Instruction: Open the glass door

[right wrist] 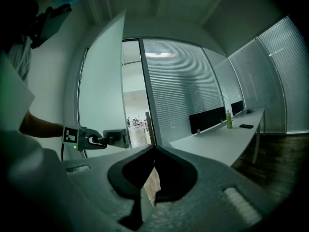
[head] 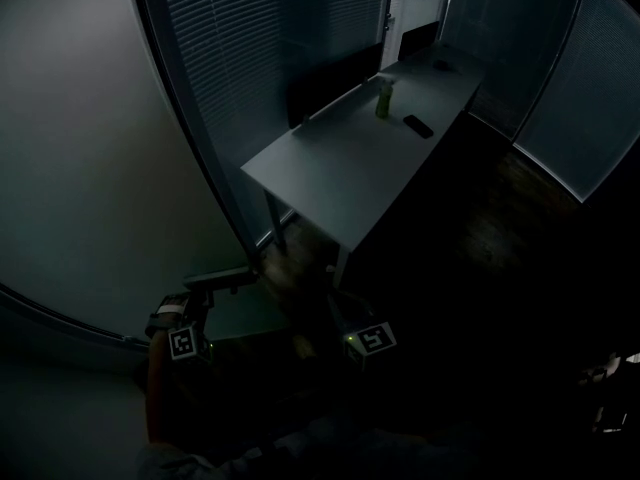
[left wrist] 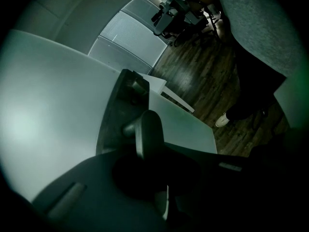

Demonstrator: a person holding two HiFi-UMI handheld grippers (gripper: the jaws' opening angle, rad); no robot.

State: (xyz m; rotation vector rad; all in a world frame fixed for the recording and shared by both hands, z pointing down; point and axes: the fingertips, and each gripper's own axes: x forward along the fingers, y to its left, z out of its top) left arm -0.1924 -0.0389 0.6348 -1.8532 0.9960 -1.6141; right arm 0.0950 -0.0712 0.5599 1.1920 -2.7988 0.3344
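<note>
Left gripper (right wrist: 99,140) is clamped on the handle (left wrist: 147,129) of the door (right wrist: 99,81), which stands ajar – right gripper (right wrist: 153,150) is shut on nothing. Desk (head: 340,168) with bottle (head: 383,99) and phone (head: 418,126) sits near the door, along the blinds (head: 250,38) – the head view's bottom is too dark to read.

Frosted glass door (right wrist: 99,91) stands swung partway open, upright, pale and blank; its dark lever handle (left wrist: 147,129) juts out near the free edge.
</note>
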